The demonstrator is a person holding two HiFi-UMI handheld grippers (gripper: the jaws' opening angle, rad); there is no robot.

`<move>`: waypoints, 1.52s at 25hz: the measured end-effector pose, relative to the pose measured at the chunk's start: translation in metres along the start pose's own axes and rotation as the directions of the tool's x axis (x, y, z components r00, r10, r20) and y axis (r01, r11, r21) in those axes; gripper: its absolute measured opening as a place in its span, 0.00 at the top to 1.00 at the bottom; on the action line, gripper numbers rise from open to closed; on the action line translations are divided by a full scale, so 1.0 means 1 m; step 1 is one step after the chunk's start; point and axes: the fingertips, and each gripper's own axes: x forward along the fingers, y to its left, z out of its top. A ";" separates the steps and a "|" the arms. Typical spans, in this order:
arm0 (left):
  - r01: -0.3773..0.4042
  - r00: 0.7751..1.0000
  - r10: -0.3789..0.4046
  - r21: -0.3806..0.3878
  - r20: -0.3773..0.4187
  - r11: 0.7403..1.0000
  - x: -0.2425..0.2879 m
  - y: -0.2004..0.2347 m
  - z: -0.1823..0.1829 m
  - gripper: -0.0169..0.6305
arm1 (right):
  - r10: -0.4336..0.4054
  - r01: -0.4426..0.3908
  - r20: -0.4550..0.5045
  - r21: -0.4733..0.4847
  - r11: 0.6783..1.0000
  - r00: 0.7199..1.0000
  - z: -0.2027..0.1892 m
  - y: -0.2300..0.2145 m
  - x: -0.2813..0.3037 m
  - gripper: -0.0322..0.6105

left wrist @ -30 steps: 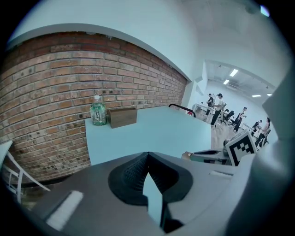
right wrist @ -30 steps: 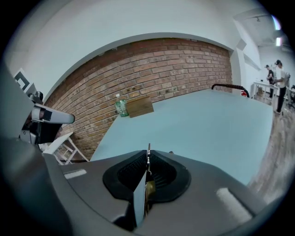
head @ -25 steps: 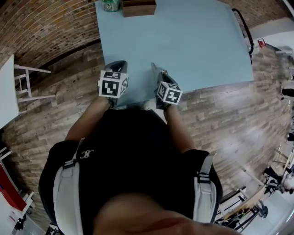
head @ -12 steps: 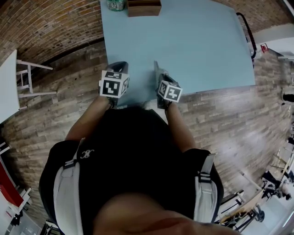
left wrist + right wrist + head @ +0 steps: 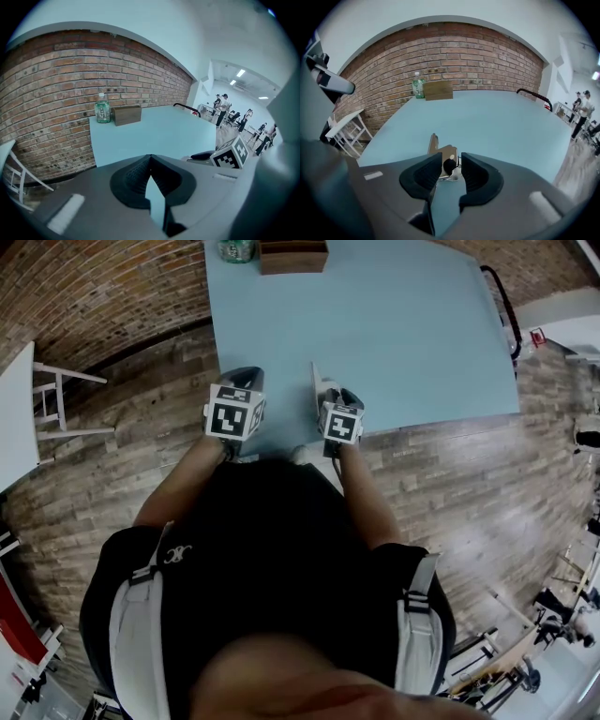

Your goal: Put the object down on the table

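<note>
bottle (image 5: pixel 418 88) 1 | wooden box (image 5: pixel 438 90) 1 | table (image 5: pixel 501 122) 1 | wooden object (image 5: pixel 446 153) 1

Pale blue table (image 5: pixel 403 324), bottle (image 5: pixel 234 249) beside wooden box (image 5: pixel 293 256) at far edge, small tan object (image 5: pixel 440 157) at near edge.

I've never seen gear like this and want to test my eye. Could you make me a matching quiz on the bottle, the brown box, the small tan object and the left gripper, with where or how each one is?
Things:
A. bottle
B. brown box
C. tan object
D. left gripper

Descriptions:
1. jaws together, nothing between them
2. lies near the near edge of the table
3. greenish, at the table's far edge
4. just right of the bottle

Pairs: A-3, B-4, C-2, D-1.

The right gripper has its jaws opening, with the tan object between them.
</note>
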 end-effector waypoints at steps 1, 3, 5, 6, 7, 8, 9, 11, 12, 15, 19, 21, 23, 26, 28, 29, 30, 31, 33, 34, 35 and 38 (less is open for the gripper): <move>-0.001 1.000 0.001 0.001 0.000 1.000 0.000 0.000 0.000 0.97 | -0.001 0.001 0.016 0.008 1.000 1.000 0.002 0.000 -0.001 0.73; -0.002 1.000 0.002 0.003 0.001 1.000 0.000 0.000 -0.001 0.97 | -0.001 -0.001 0.078 0.029 1.000 0.997 0.010 -0.001 -0.006 0.67; 0.000 1.000 0.000 0.002 0.003 1.000 0.000 0.001 -0.001 0.97 | -0.002 -0.003 0.179 0.033 0.999 0.984 0.026 -0.002 -0.016 0.63; 0.001 1.000 -0.001 0.001 0.004 1.000 0.001 0.001 -0.001 0.97 | 0.000 -0.007 0.228 0.032 0.999 0.974 0.034 -0.001 -0.022 0.62; 0.003 1.000 -0.003 0.001 0.005 1.000 0.001 0.001 -0.001 0.97 | 0.004 -0.014 0.270 0.035 0.999 0.963 0.042 0.000 -0.029 0.62; 0.005 1.000 -0.005 0.001 0.005 1.000 0.002 0.001 0.000 0.97 | 0.011 -0.025 0.302 0.042 0.999 0.953 0.049 0.001 -0.036 0.62; 0.008 1.000 -0.008 0.002 0.006 1.000 0.002 0.001 0.000 0.97 | 0.019 -0.037 0.326 0.052 0.998 0.945 0.054 0.001 -0.042 0.63; 0.012 1.000 -0.013 0.004 0.007 1.000 0.003 0.000 0.001 0.97 | 0.022 -0.053 0.358 0.076 0.996 0.933 0.064 0.000 -0.054 0.81; 0.015 1.000 -0.015 0.006 0.007 1.000 0.004 -0.001 0.001 0.97 | 0.018 -0.055 0.375 0.086 0.995 0.927 0.068 -0.001 -0.060 0.86; 0.023 1.000 -0.023 0.011 0.007 1.000 0.006 -0.004 0.002 0.97 | 0.023 -0.076 0.457 0.097 0.992 0.889 0.090 0.000 -0.088 0.93; 0.028 1.000 -0.028 0.012 0.004 1.000 0.010 -0.003 0.003 0.97 | 0.050 -0.120 0.546 0.093 0.988 0.836 0.120 0.003 -0.125 0.93; 0.030 1.000 -0.030 0.012 0.003 0.999 0.012 -0.003 0.003 0.97 | 0.058 -0.135 0.557 0.099 0.986 0.829 0.130 0.004 -0.136 0.93; 0.033 0.999 -0.033 0.014 0.003 0.999 0.014 -0.004 0.004 0.97 | 0.072 -0.156 0.571 0.100 0.983 0.818 0.141 0.006 -0.144 0.93; 0.042 0.999 -0.042 0.020 0.006 0.999 0.016 -0.008 0.007 0.97 | 0.097 -0.178 0.575 0.086 0.980 0.812 0.151 0.010 -0.149 0.93; 0.046 0.999 -0.046 0.022 0.007 0.999 0.017 -0.010 0.008 0.97 | 0.103 -0.180 0.571 0.080 0.981 0.814 0.153 0.011 -0.149 0.93; 0.046 0.999 -0.047 0.023 0.007 0.999 0.018 -0.011 0.008 0.97 | 0.100 -0.177 0.568 0.081 0.981 0.817 0.152 0.010 -0.149 0.93; 0.046 0.999 -0.047 0.023 0.007 0.999 0.018 -0.011 0.008 0.97 | 0.096 -0.172 0.563 0.085 0.981 0.821 0.151 0.008 -0.149 0.93; 0.046 0.999 -0.046 0.022 0.007 0.999 0.018 -0.011 0.008 0.97 | 0.091 -0.168 0.558 0.088 0.982 0.825 0.150 0.007 -0.147 0.93; 0.045 0.999 -0.045 0.017 0.004 0.999 0.018 -0.009 0.007 0.97 | 0.084 -0.161 0.548 0.094 0.982 0.832 0.147 0.004 -0.145 0.93; 0.045 0.999 -0.045 0.014 0.003 0.999 0.018 -0.009 0.007 0.97 | 0.083 -0.160 0.544 0.096 0.982 0.835 0.145 0.003 -0.144 0.93; 0.046 0.999 -0.046 0.011 0.002 0.999 0.018 -0.008 0.006 0.97 | 0.082 -0.160 0.542 0.097 0.982 0.836 0.145 0.002 -0.144 0.93; 0.048 0.999 -0.048 0.011 0.000 0.999 0.019 -0.009 0.005 0.97 | 0.077 -0.157 0.550 0.099 0.983 0.832 0.144 0.000 -0.145 0.93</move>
